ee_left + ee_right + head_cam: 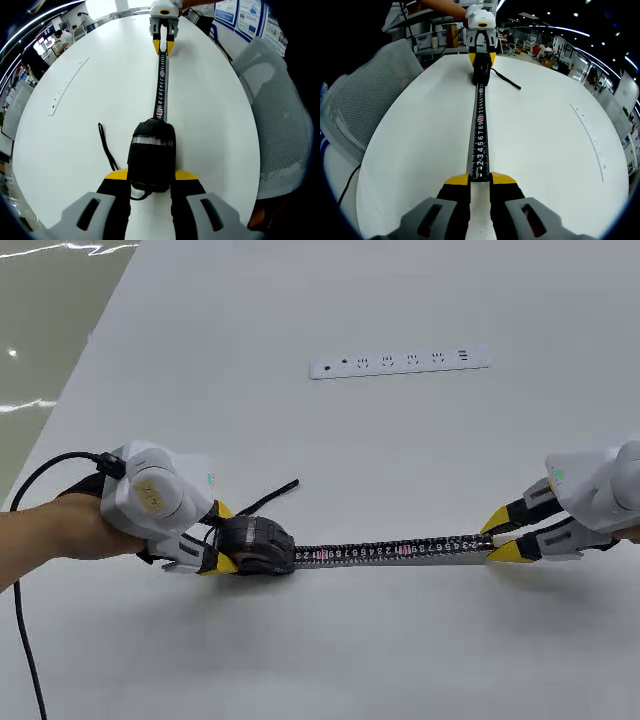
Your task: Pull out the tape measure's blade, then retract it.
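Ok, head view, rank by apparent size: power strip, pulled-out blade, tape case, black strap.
Largest: power strip and pulled-out blade, about equal in length; the strip lies farther off, so I won't rank them.
Then: tape case.
Smallest: black strap.

Quick count: one tape measure, one blade, one strap. Two claws, so left claw and right claw. One power strip, one mesh chair, one black cable, one tabletop.
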Motion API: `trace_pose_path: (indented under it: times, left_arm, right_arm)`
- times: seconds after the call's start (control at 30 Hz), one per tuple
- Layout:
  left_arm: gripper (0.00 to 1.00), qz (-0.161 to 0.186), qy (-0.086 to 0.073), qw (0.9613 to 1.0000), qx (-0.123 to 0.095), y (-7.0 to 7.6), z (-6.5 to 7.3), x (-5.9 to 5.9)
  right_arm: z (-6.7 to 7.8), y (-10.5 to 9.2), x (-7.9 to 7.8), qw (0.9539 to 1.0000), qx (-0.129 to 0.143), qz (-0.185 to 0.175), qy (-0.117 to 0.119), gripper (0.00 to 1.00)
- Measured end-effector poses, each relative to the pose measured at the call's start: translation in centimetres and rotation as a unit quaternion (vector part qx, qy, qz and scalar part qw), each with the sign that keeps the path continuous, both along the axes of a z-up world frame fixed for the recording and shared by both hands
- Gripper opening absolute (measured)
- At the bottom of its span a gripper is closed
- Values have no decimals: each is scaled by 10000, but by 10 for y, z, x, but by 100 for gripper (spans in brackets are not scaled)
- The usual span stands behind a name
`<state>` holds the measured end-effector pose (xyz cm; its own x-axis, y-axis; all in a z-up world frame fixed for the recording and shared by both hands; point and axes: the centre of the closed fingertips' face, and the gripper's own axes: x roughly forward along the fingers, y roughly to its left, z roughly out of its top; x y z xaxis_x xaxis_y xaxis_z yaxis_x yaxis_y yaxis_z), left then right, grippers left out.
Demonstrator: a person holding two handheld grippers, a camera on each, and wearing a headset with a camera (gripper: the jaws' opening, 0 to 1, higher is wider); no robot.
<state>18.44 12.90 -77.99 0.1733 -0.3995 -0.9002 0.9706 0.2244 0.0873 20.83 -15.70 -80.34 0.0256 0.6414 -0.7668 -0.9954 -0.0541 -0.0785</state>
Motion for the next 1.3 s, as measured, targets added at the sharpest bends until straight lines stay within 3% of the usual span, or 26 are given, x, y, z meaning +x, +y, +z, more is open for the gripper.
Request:
trace_pose_path:
  times: [0.57, 0.8, 0.97, 1.1, 1.23, 1.3]
  left_arm:
    - [27, -59, 14, 10000, 30, -2, 1, 0]
    - [27, 129, 78, 9999, -59, 4, 4, 1]
    - [31, 299, 48, 9995, -39, 19, 6, 0]
    - [34, 467, 28, 9988, -139, 14, 18, -12]
    - [36, 602, 30, 9980, -213, 28, 13, -14]
    - [37, 641, 36, 9977, -237, 25, 19, -20]
  right_arm:
    - [-6, -2, 1, 9998, -179, -53, 85, 16]
    - [-8, -1, 2, 9997, -170, -133, 64, 24]
    - [2, 0, 1, 9994, -129, -315, 51, 27]
    - [8, -3, -1, 9989, -137, -457, 24, 28]
    - [14, -6, -5, 9979, -154, -623, 67, 32]
    - [17, -8, -8, 9977, -150, -660, 71, 34]
